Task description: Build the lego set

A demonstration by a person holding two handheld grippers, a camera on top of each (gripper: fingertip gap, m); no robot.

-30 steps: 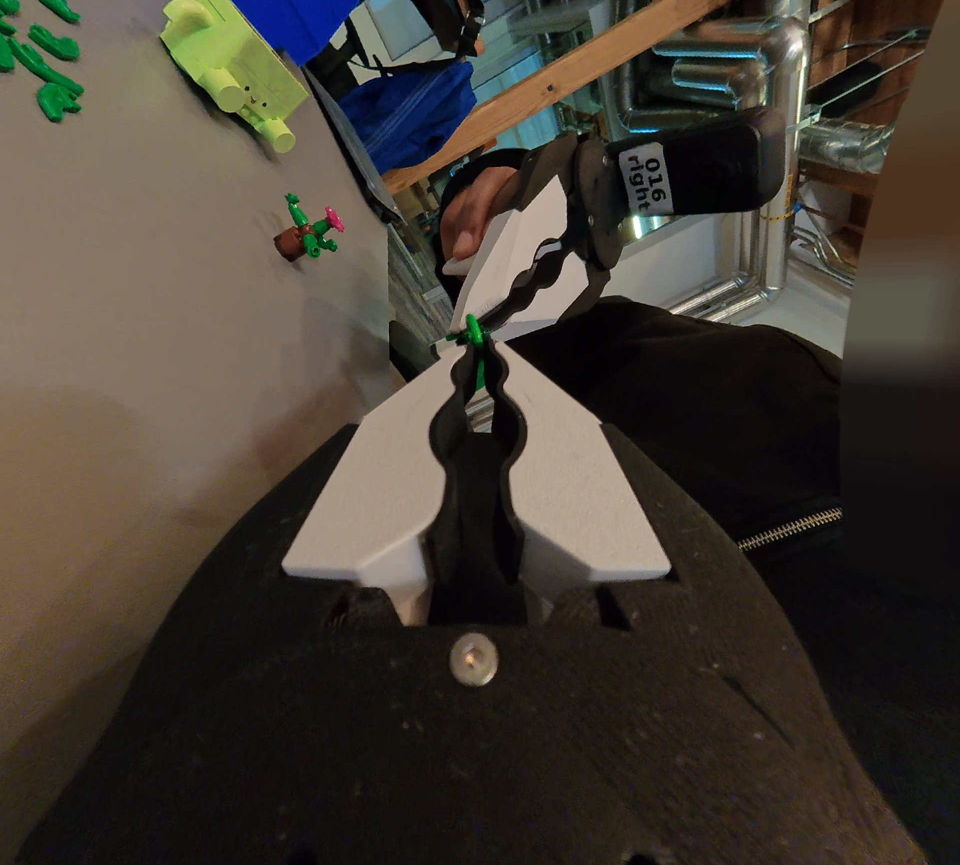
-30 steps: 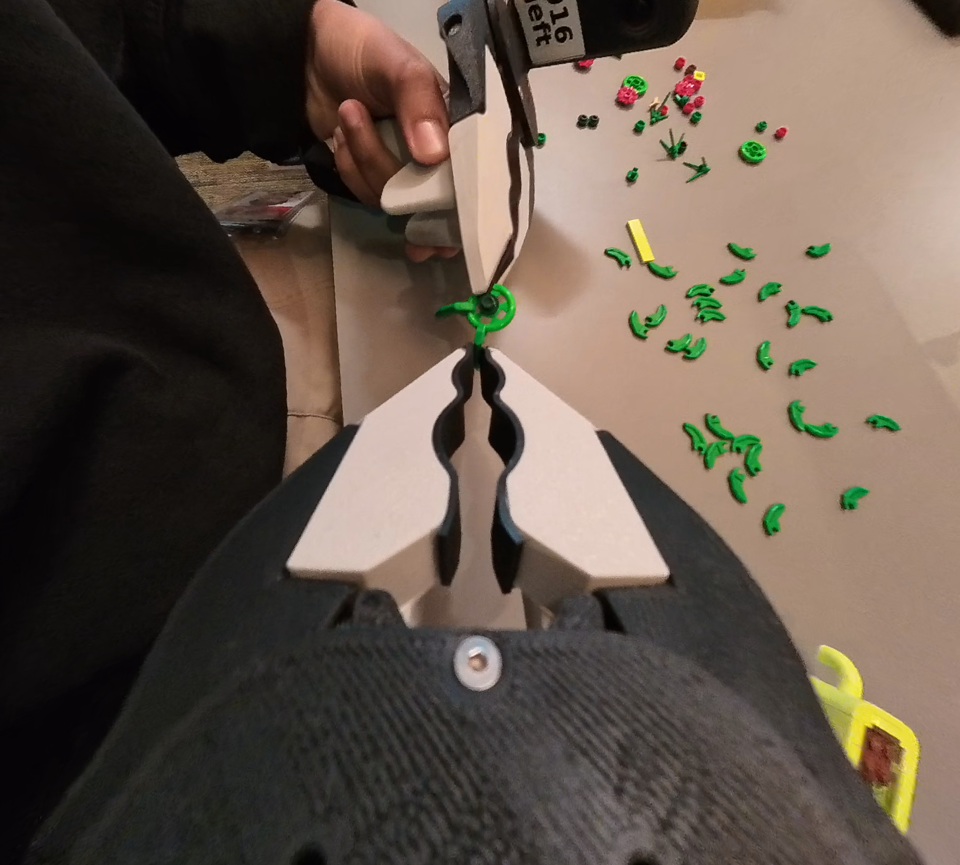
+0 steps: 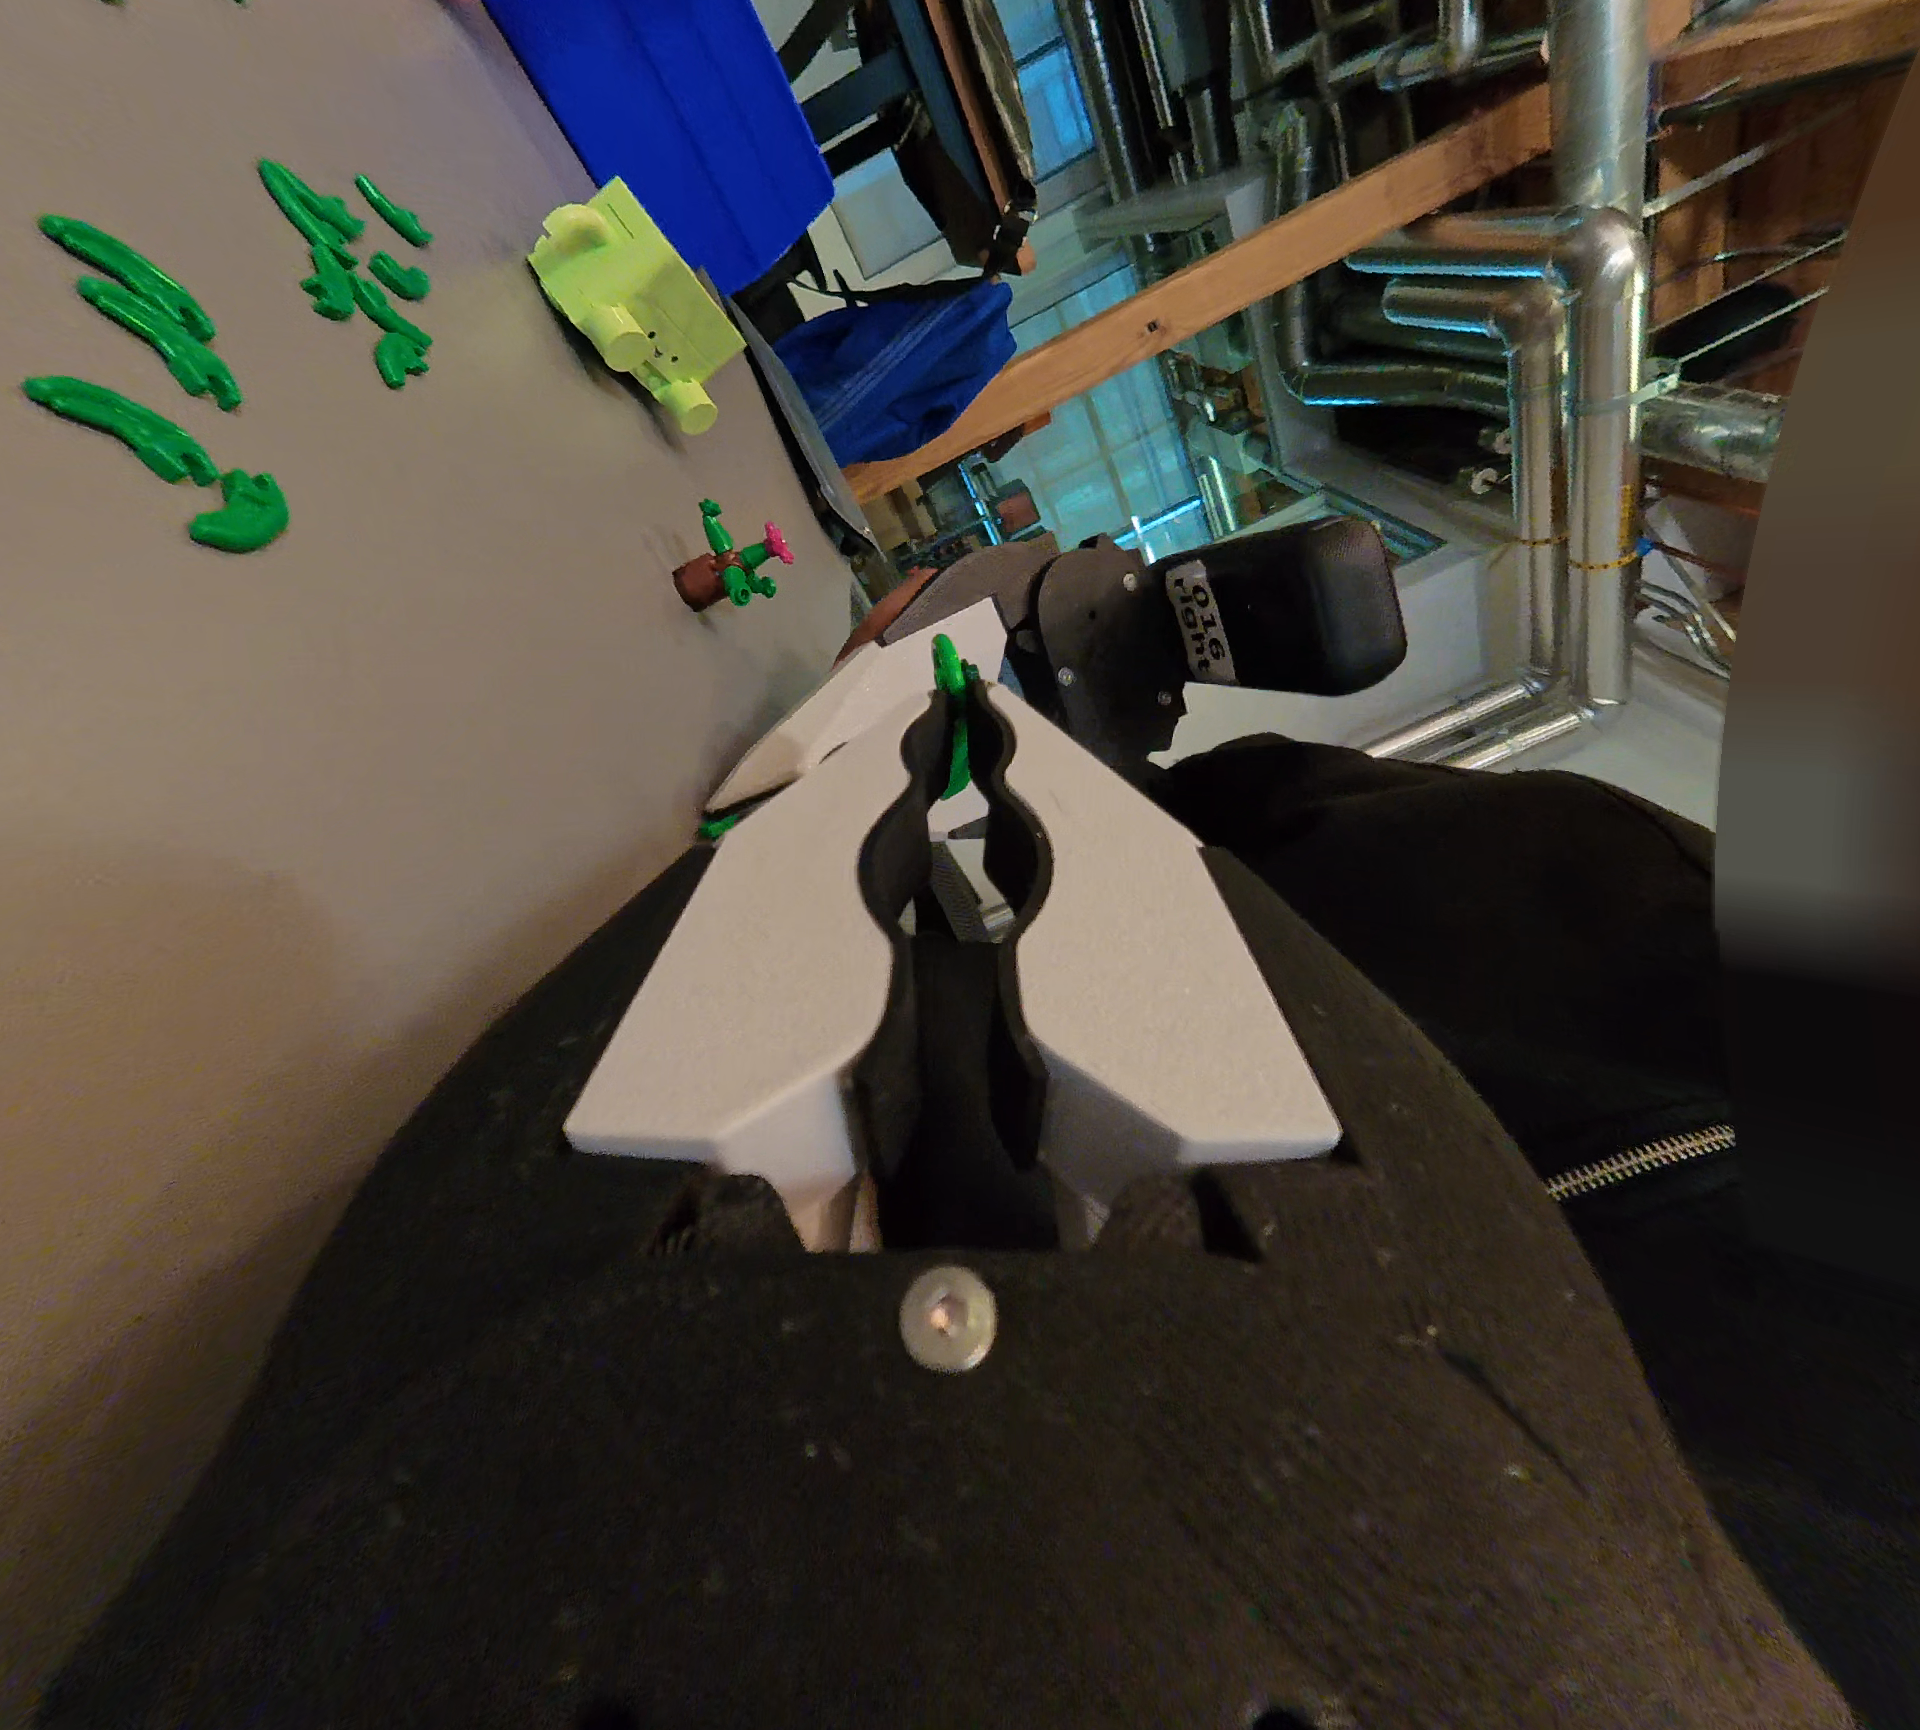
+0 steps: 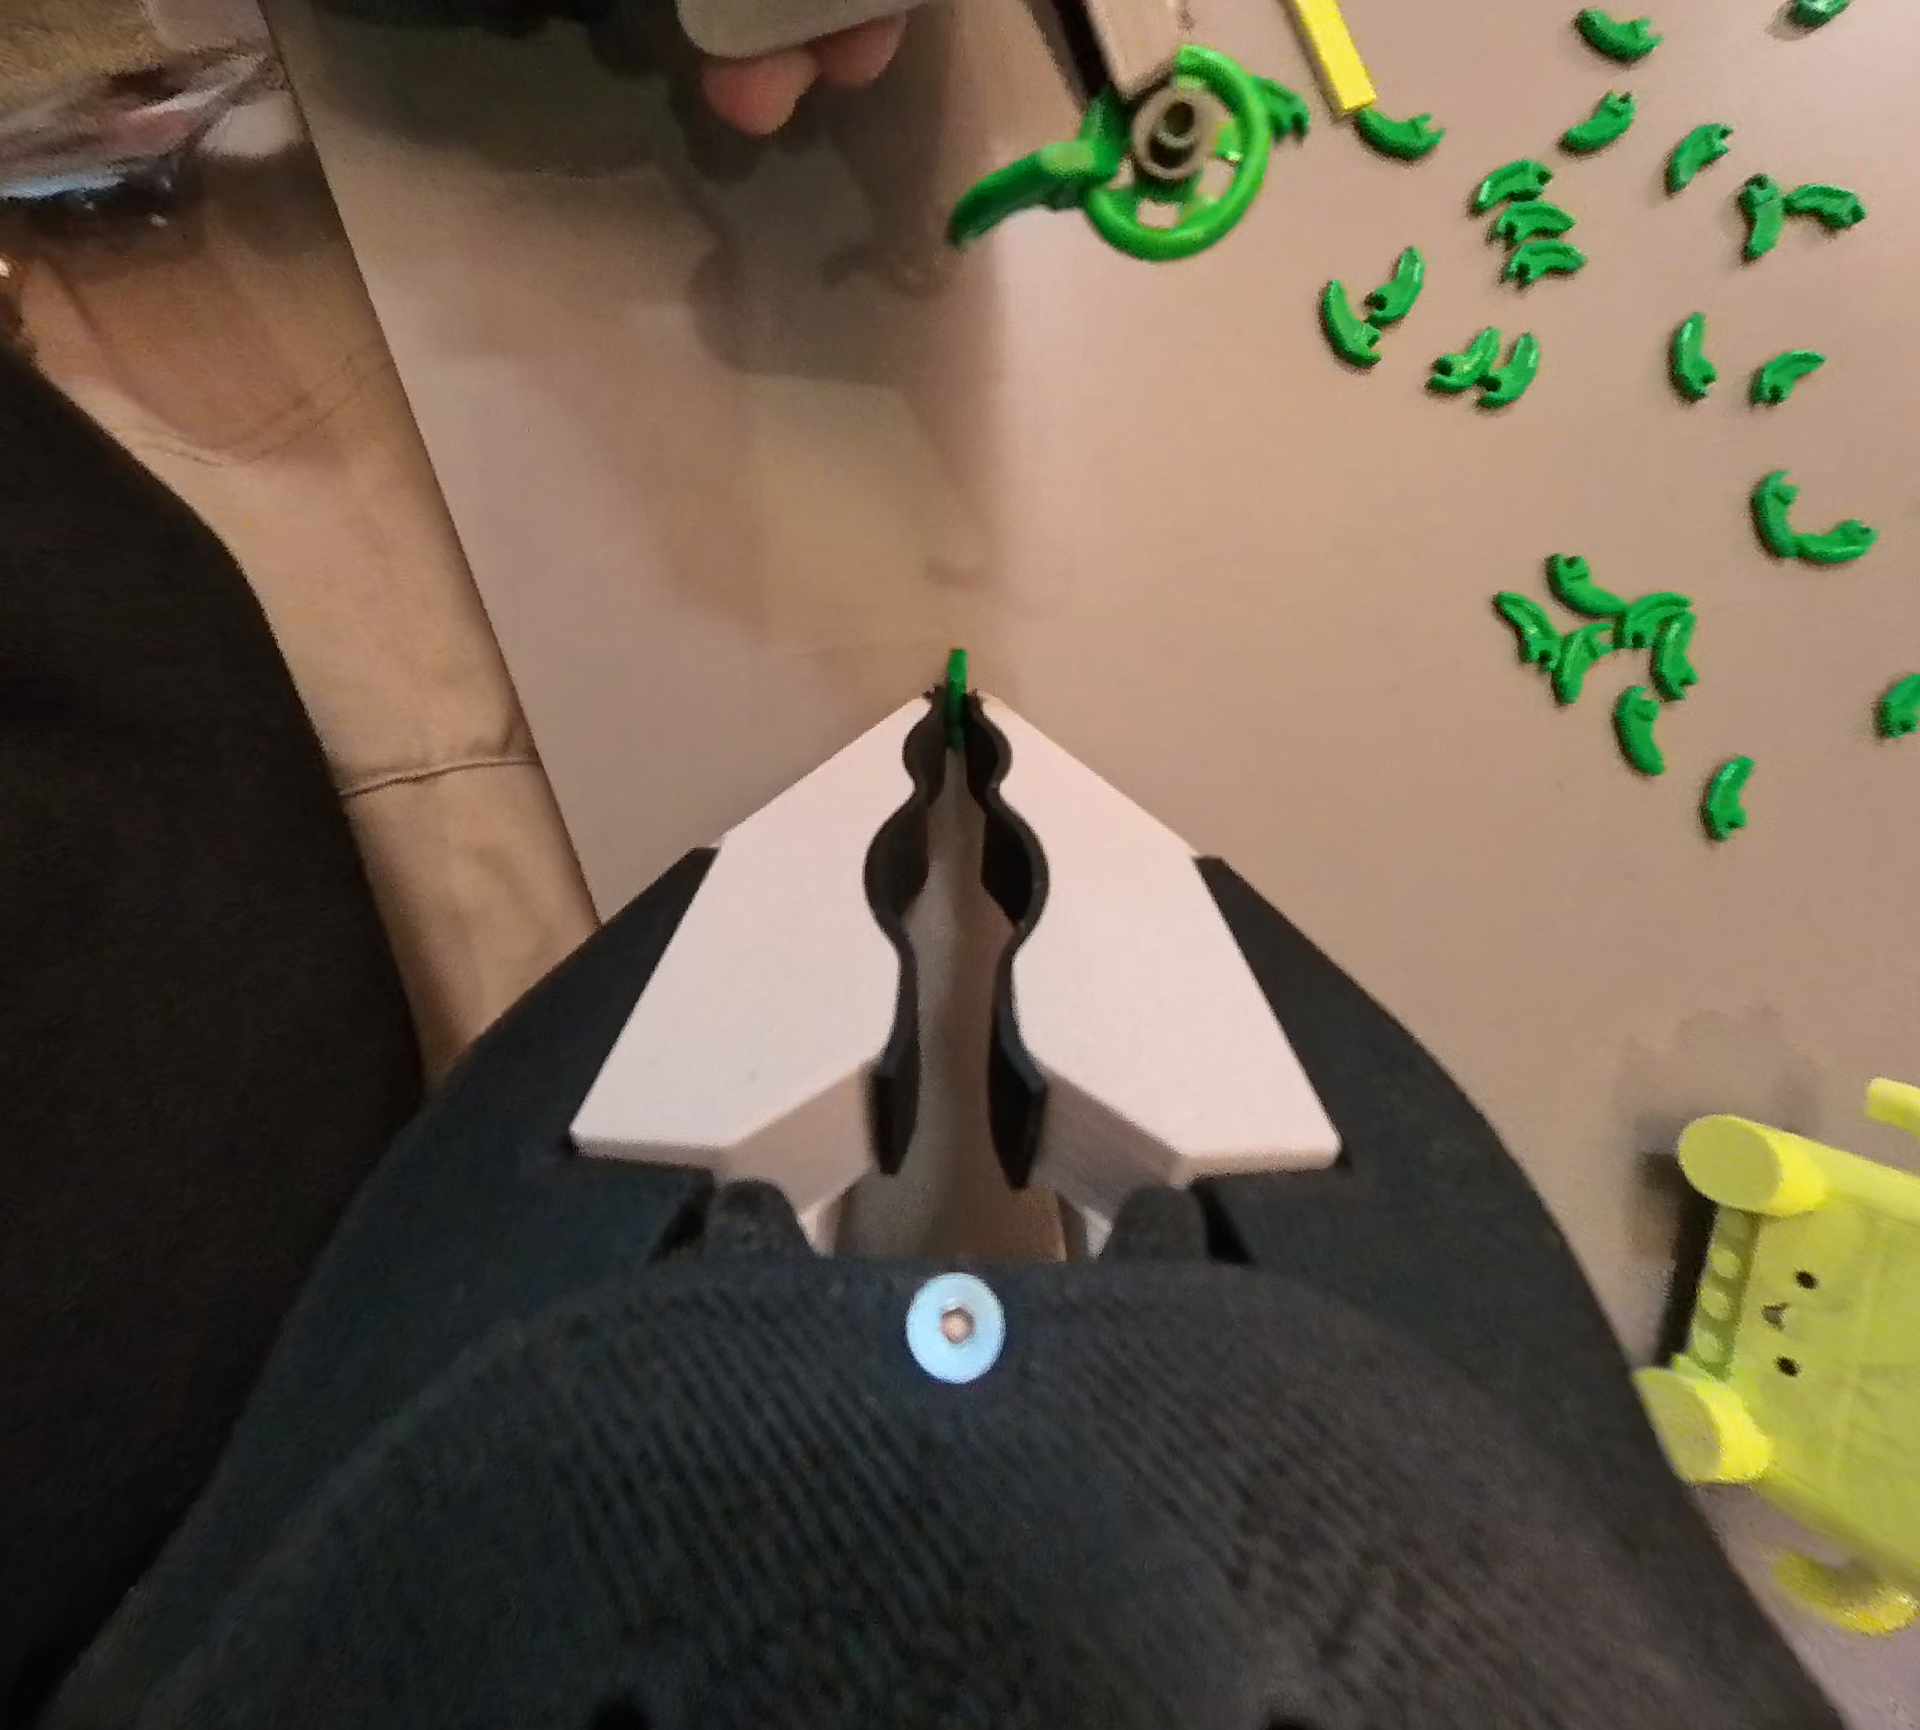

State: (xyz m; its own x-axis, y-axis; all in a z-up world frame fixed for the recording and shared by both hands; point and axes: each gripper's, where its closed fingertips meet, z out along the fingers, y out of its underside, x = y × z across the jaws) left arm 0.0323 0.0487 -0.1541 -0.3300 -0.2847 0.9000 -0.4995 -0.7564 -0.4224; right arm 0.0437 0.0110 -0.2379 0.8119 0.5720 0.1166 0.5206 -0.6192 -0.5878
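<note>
Left gripper [image 4: 1127, 82] jaws were clamped on a green ring piece [image 4: 1174, 163] with leaves attached, held above the counter [image 4: 790, 454]. Right gripper [image 4: 954, 701] jaws pinched a small green leaf piece [image 4: 955, 678], apart from the ring. Loose green leaves [image 4: 1600, 631] lay scattered nearby, beside a lime-green block [image 4: 1797, 1337].

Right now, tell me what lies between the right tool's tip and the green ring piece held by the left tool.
Only bare table, seen in the right wrist view, separates the right tool from the green ring piece.
</note>
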